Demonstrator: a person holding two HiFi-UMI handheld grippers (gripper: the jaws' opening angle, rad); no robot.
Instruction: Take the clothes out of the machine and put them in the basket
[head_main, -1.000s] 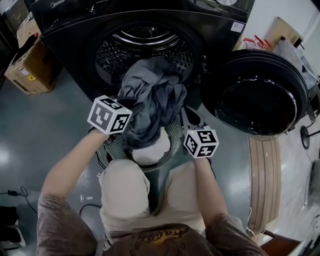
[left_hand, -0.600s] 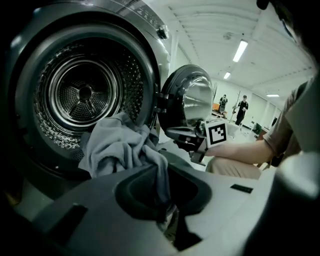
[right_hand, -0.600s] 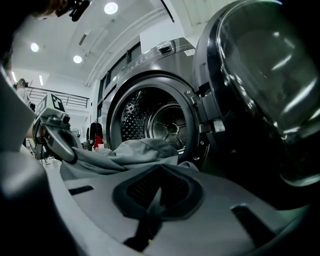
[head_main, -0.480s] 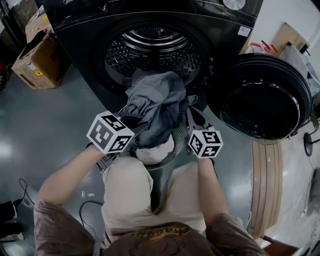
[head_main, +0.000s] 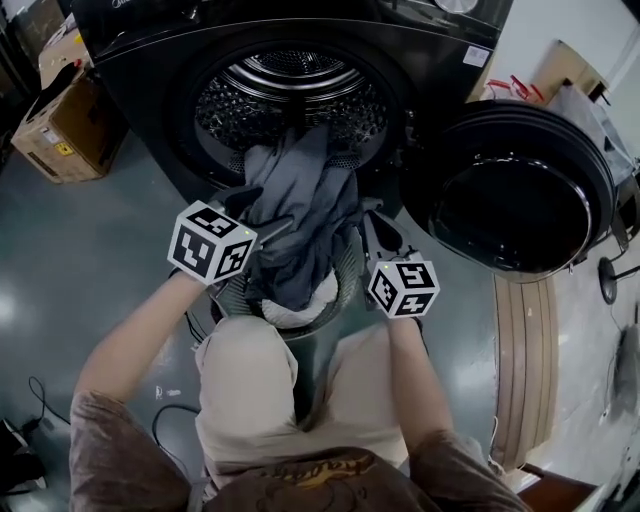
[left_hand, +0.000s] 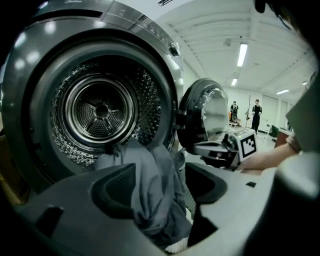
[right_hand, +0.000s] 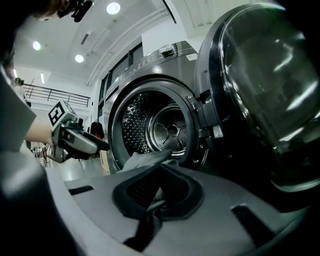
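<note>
A grey garment (head_main: 300, 215) hangs from the lip of the machine's drum (head_main: 290, 100) down into the round basket (head_main: 347, 285) in front of it. In the left gripper view the garment (left_hand: 150, 190) lies between the jaws of my left gripper (left_hand: 160, 182), which are opening; the pads stand clear of the cloth. In the head view that gripper (head_main: 258, 215) sits at the garment's left edge. My right gripper (right_hand: 160, 172) is shut on a fold of the grey garment (right_hand: 145, 160); seen from the head, it (head_main: 378, 228) holds the right edge.
The machine's round door (head_main: 515, 195) stands swung open to the right, close to my right hand. A white item (head_main: 305, 300) lies in the basket under the garment. Cardboard boxes (head_main: 55, 130) stand at the left. A cable (head_main: 170, 415) runs across the grey floor.
My left gripper dipped, then came back up beside the garment, and its jaws now stand apart. My right gripper has kept its place and its hold.
</note>
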